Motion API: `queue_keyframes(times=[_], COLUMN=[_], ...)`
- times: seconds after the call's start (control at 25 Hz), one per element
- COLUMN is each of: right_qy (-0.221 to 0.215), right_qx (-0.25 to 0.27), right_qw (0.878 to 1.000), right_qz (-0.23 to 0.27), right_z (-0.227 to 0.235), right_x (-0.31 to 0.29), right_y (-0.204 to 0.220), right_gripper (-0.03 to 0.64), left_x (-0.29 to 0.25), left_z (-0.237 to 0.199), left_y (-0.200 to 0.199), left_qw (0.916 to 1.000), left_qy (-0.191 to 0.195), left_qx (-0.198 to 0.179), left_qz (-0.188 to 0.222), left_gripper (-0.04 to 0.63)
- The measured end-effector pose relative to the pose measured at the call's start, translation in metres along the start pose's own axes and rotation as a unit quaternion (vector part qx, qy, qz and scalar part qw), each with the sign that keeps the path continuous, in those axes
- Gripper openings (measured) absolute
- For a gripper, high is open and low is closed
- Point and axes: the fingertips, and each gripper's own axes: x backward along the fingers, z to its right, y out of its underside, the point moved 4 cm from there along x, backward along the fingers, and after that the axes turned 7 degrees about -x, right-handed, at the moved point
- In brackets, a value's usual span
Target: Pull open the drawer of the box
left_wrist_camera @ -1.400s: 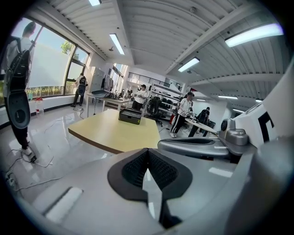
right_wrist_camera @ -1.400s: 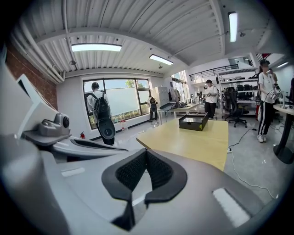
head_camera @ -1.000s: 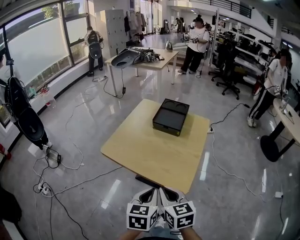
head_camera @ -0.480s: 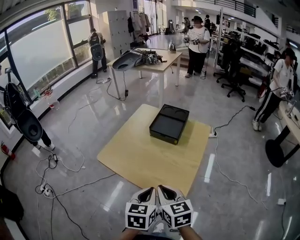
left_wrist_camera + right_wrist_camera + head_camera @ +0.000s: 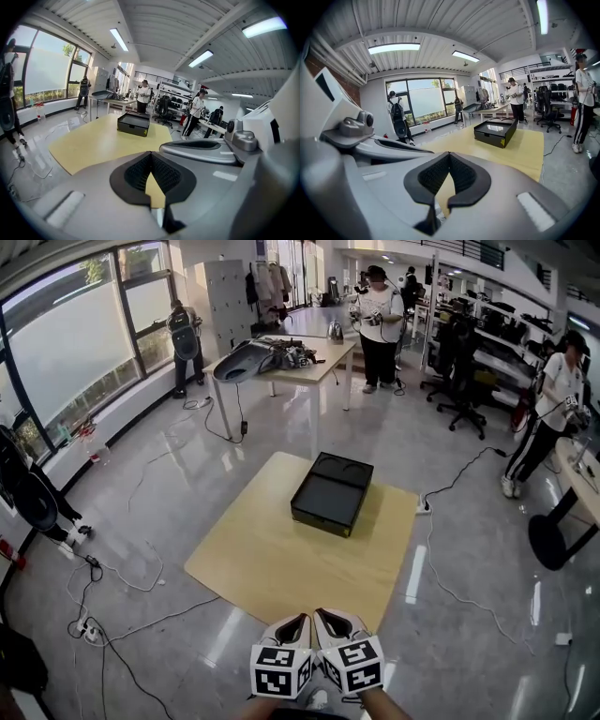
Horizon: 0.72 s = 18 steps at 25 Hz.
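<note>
The black box [image 5: 330, 493] sits toward the far end of the yellow bench [image 5: 281, 568], well apart from both grippers. The left gripper [image 5: 302, 621] and right gripper [image 5: 323, 616] are held close side by side just off the bench's near edge, pointing toward the box. Each is clenched on nothing, its jaw tips meeting. A person in a white shirt [image 5: 378, 320] stands farther back in the room.
</note>
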Motion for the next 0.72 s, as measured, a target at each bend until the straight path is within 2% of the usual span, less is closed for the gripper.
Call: queue_keyframes(times=[0.24, 0.52, 0.72], right_qy=[0.018, 0.049, 0.074], right_qx=[0.008, 0.015, 0.029], right_qw=[1.0, 0.999, 0.996], right_qz=[-0.01, -0.017, -0.029], right_z=[0.04, 0.064, 0.097], right_x=[-0.095, -0.242, -0.346], right_y=[-0.035, -0.113, -0.156], right_gripper=[0.006, 0.006, 0.006], left_x=[-0.084, -0.177, -0.255], left_z=[-0.07, -0.198, -0.279], left_y=[-0.037, -0.099, -0.139], left_qw=[0.9999, 0.999, 0.9977], left_qy=[0.016, 0.044, 0.066], left_qx=[0.001, -0.004, -0.012], left_qz=[0.001, -0.01, -0.014], left_gripper=[0.003, 0.003, 0.003])
